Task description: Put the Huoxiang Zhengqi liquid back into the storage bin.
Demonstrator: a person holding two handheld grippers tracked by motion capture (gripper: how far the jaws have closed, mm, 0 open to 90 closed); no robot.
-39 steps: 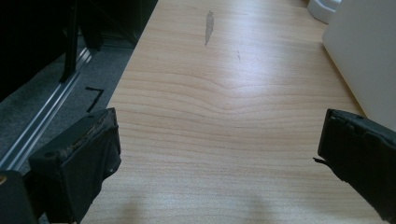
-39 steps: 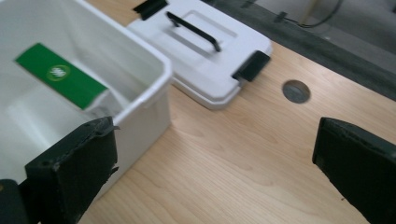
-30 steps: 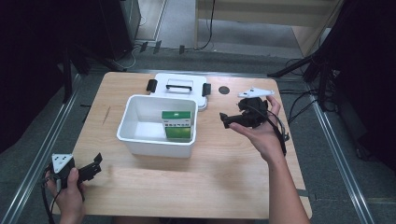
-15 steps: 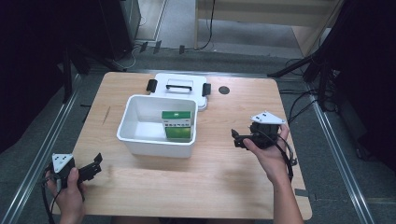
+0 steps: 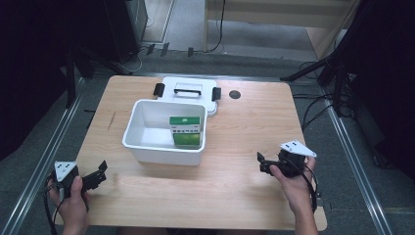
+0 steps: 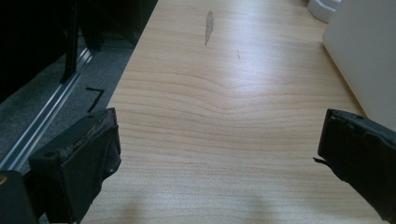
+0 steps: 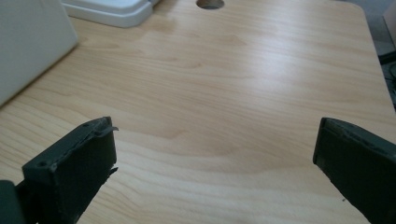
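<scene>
White bin sits mid-worktop in the high view, holding a green carton with unreadable print; the right tool has drawn back to the near edge. Left tool: jaws spread, empty. Right tool: jaws spread, empty.

Smooth pale wood table; glossy white plastic bin; matt black tongs.

High view: set above the near edge, aimed forward and down; the whole wooden surface is taken in from afar.
Left gripper view: held low and close over the surface's left side, aimed away along the grain.
Right gripper view: held low, aimed toward the far edge.
Shared: the white bin wall is caught by all three views.
</scene>
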